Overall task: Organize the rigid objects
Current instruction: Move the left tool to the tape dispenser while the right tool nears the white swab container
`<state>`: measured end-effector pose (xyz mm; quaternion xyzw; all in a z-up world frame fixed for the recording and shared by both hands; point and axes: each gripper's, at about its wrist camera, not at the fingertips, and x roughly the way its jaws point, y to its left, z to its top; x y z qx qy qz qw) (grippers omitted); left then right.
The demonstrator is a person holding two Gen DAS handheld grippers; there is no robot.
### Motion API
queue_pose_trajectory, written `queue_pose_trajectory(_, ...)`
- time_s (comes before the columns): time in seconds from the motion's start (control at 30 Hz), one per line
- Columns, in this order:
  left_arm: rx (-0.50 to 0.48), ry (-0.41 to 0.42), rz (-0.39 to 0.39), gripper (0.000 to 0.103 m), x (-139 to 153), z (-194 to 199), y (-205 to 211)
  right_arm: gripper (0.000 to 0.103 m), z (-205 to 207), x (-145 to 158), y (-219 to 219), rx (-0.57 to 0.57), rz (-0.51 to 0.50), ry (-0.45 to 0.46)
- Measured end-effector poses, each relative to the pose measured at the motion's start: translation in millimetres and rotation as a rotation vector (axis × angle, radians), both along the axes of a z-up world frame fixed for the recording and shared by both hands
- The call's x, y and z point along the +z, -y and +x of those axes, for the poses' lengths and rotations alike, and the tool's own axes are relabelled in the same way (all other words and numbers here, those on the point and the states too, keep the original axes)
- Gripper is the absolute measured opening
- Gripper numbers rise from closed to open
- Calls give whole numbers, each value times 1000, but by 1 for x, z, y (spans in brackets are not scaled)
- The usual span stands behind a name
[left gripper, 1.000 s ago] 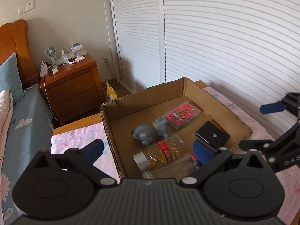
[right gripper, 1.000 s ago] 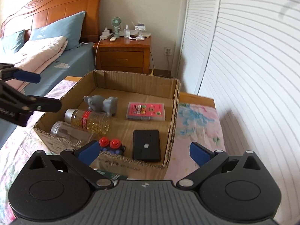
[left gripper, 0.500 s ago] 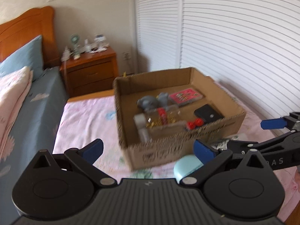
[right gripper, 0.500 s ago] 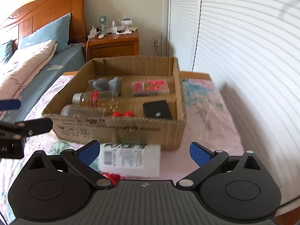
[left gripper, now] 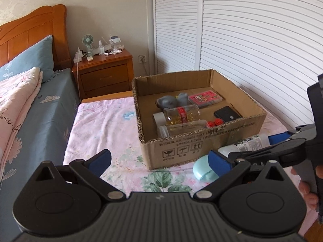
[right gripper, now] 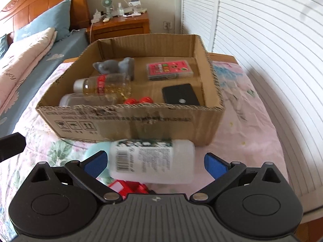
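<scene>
An open cardboard box (left gripper: 201, 147) (right gripper: 129, 121) sits on the pink bedspread. It holds a grey elephant toy (right gripper: 115, 66), two clear bottles (right gripper: 105, 85), a pink card case (right gripper: 168, 69), a black flat case (right gripper: 179, 94) and a red-capped toy (right gripper: 138, 100). In front of the box lie a white labelled bottle (right gripper: 151, 161) (left gripper: 248, 144), a pale blue round object (left gripper: 202, 169) and a red toy (right gripper: 127, 187). My right gripper (right gripper: 154, 162) is open, its jaws on either side of the white bottle. My left gripper (left gripper: 159, 160) is open and empty, short of the box.
A bed with blue pillows (left gripper: 30, 60) and a pink quilt lies to the left. A wooden nightstand (left gripper: 105, 74) with a small fan stands behind the box. White louvred doors (left gripper: 252, 40) run along the right. The bedspread's right edge (right gripper: 282, 161) drops off.
Both grippers have pulled back from above the box toward the bed's near end. The white bottle, blue object and red toy have come into view in front of the box.
</scene>
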<state>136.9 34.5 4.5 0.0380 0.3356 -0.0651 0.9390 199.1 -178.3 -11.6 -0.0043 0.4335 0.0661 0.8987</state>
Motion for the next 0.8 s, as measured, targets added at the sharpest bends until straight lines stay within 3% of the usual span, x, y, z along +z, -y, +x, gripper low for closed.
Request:
queue_pose_trajectory(0.33,-91,-53,-11,102,-16,0,25,103,-12,-17,52,-90,44,-41)
queue_pose_trajectory(0.5,-161,-94,-23,102,-26,-3,41,103,-17,-36,70,-138,12,-77)
queue_pose_trajectory(0.67,-214,-147,-6,102,-38,-6,59,103,-23,-42,64,-65,-83,-60)
queue_pose_trajectory(0.8,-280,-188,15,102,-49,-14,75,103,-24,-41,69,-46,-72,-45)
